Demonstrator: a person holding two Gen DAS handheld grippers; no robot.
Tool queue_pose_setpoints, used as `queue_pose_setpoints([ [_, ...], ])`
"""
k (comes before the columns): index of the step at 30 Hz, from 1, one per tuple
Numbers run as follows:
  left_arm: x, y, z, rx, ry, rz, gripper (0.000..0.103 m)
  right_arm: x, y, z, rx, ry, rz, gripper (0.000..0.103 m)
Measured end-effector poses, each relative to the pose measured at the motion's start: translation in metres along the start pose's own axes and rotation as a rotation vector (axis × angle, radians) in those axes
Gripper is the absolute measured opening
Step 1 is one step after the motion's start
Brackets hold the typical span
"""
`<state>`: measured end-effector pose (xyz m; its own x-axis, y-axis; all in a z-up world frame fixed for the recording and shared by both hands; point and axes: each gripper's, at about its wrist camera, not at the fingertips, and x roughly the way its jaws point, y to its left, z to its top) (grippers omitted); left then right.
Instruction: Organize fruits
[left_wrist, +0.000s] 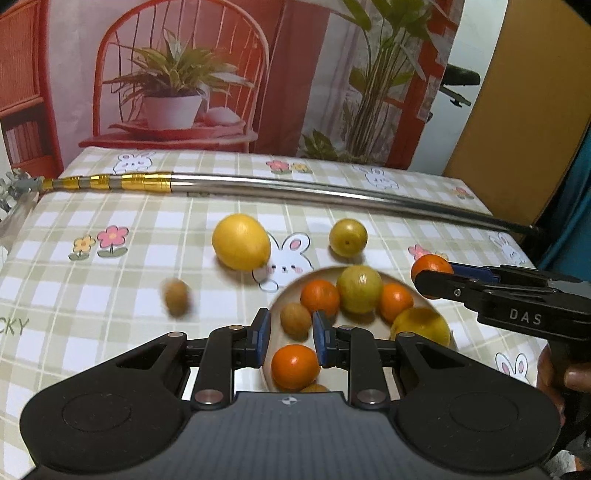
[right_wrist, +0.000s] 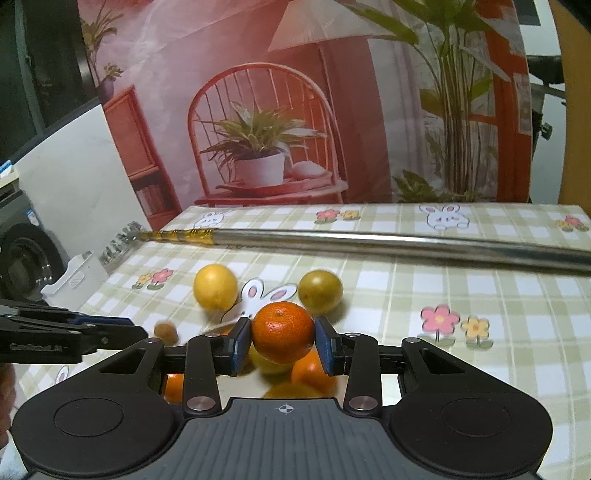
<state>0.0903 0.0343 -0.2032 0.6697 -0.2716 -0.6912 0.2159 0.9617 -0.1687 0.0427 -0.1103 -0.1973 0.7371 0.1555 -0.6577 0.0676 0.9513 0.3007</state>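
In the left wrist view, the left tongs (left_wrist: 289, 338) sit at the lower centre of the frame, their blue-padded fingers spread apart and holding nothing. They hover over a round pale plate (left_wrist: 369, 326) that lies on a surface covered by a green-and-white checked cloth with bunnies and flowers (left_wrist: 122, 280). Between the fingers, seen from above, a small tan-brown round fruit (left_wrist: 295, 320) rests on the plate. Also on the plate are a bright orange mandarin (left_wrist: 294, 366) at the near edge, two more small oranges (left_wrist: 320, 297) further back, a yellow-green round fruit (left_wrist: 360, 289) between them, and a yellow fruit (left_wrist: 421, 326) toward the right.

Off the plate, in the middle of the frame, a large yellow lemon (left_wrist: 241, 242) lies on the cloth, with a smaller greenish-yellow round fruit (left_wrist: 348, 237) to its right. A second tan-brown fruit (left_wrist: 176, 297), blurred, is on the cloth at centre left. A long silver metal rod with gold bands (left_wrist: 295, 184) stretches across the far part of the surface.

At the right edge, the right tongs (left_wrist: 430, 271) pinch an orange mandarin (left_wrist: 432, 264). In the right wrist view, this mandarin (right_wrist: 283, 331) fills the centre, clamped between the two blue pads of the right tongs (right_wrist: 283, 339) above the plate's fruit. The left tongs (right_wrist: 110, 332) show at the left edge.
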Motion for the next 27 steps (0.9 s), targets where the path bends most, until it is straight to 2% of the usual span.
queue_pose_setpoints([
  [7, 0.014, 0.014, -0.012, -0.093, 0.045, -0.028, 0.026, -0.001, 0.004, -0.011, -0.003, 0.023, 0.001, 0.035],
  [13, 0.009, 0.029, -0.004, -0.123, 0.015, 0.021, 0.026, -0.001, 0.009, -0.012, -0.017, 0.029, 0.012, 0.035],
  [17, -0.004, 0.072, 0.02, -0.197, -0.071, 0.121, 0.027, -0.001, 0.008, -0.009, -0.001, 0.017, 0.014, 0.035],
  [21, -0.015, 0.145, 0.045, -0.349, -0.164, 0.25, 0.027, 0.001, 0.005, -0.004, 0.022, 0.009, 0.008, 0.035],
  [25, -0.009, 0.204, 0.056, -0.457, -0.17, 0.314, 0.027, 0.01, 0.003, 0.001, 0.065, 0.012, 0.02, 0.035],
  [27, -0.001, 0.222, 0.059, -0.494, -0.158, 0.291, 0.027, 0.016, 0.005, 0.004, 0.08, 0.014, 0.025, 0.035],
])
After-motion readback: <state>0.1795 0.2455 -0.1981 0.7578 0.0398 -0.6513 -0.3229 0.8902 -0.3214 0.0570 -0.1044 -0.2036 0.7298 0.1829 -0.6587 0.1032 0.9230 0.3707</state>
